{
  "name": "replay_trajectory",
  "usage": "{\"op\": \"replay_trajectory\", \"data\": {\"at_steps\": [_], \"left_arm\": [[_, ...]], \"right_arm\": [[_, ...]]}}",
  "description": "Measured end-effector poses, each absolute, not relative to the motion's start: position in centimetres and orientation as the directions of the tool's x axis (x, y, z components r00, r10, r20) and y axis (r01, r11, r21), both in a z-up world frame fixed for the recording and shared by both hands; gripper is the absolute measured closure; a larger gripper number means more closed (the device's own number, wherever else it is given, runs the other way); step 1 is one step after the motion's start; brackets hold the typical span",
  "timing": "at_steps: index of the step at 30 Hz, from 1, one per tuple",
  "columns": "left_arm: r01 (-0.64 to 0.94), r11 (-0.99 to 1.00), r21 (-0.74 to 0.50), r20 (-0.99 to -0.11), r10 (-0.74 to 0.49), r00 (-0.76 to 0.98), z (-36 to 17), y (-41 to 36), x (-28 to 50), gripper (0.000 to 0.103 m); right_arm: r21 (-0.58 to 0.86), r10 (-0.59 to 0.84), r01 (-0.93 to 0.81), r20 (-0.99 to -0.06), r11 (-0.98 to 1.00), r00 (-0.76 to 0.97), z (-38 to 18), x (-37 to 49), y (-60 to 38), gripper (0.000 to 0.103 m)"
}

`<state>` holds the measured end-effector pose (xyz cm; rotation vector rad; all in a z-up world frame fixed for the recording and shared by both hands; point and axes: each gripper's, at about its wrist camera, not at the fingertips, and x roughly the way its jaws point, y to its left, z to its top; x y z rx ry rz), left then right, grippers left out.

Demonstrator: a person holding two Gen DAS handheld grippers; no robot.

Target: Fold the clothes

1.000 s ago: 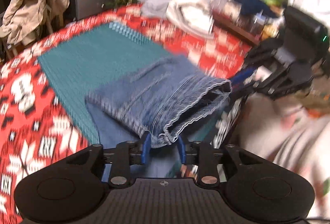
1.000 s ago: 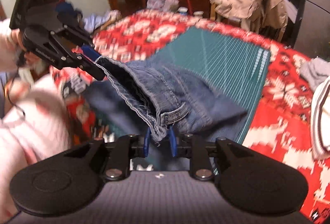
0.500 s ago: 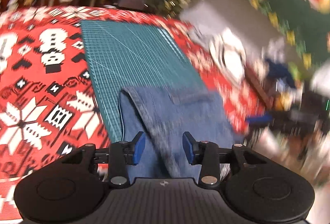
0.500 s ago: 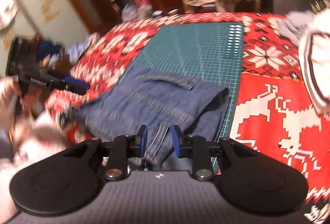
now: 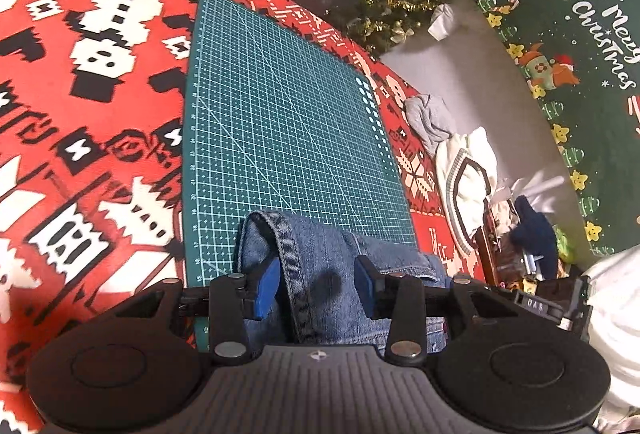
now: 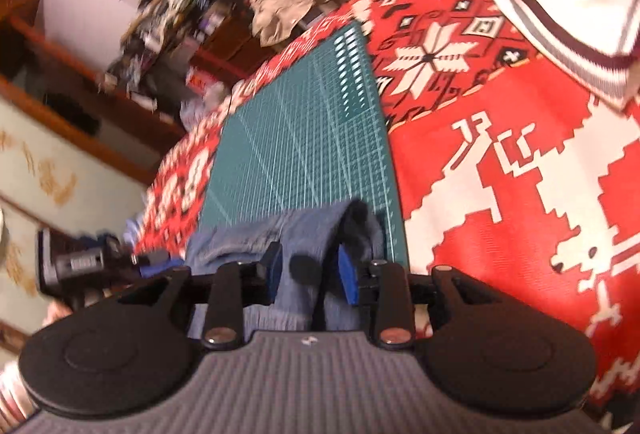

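A: Two grippers, one garment. Starting from the left: the left gripper (image 5: 316,284) sits over the near end of the green cutting mat (image 5: 288,114), its blue pads well apart, with a seamed fold of the denim jeans (image 5: 320,258) lying loose between them. Nothing is pinched there.

B: And on the right of the mat?

A: The right gripper (image 6: 308,276) has just been opening. Denim still runs between its pads, but they stand off the cloth on both sides, so I read it as let go. That view is blurred, though.

B: So how far along is the folding?

A: The jeans lie bunched in layers at the near edge of the mat, on the red Christmas-patterned tablecloth (image 5: 92,82). I'd judge one fold laid down and released. The stack looks rumpled, so smoothing or another fold probably remains. Right of the mat, a cream sweater with striped trim (image 5: 466,178) and a grey garment (image 5: 428,118) sit unfolded, likely waiting.

B: Any writing?

A: The green hanging (image 5: 560,34) far right of the mat reads "Merry Christmas". The right gripper's housing shows "DAS" in the left view; the rest is hidden.
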<state>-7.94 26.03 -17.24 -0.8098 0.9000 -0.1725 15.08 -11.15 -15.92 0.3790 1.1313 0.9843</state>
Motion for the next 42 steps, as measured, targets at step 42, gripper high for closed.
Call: {"op": "replay_trajectory", "data": {"at_steps": [42], "left_arm": [[-0.271, 0.590, -0.760, -0.579, -0.428, 0.694, -19.4, 27.5, -8.3, 0.096]], "right_arm": [[0.815, 0.872, -0.342, -0.488, 0.467, 0.029, -20.0, 17.7, -7.1, 0.097]]}}
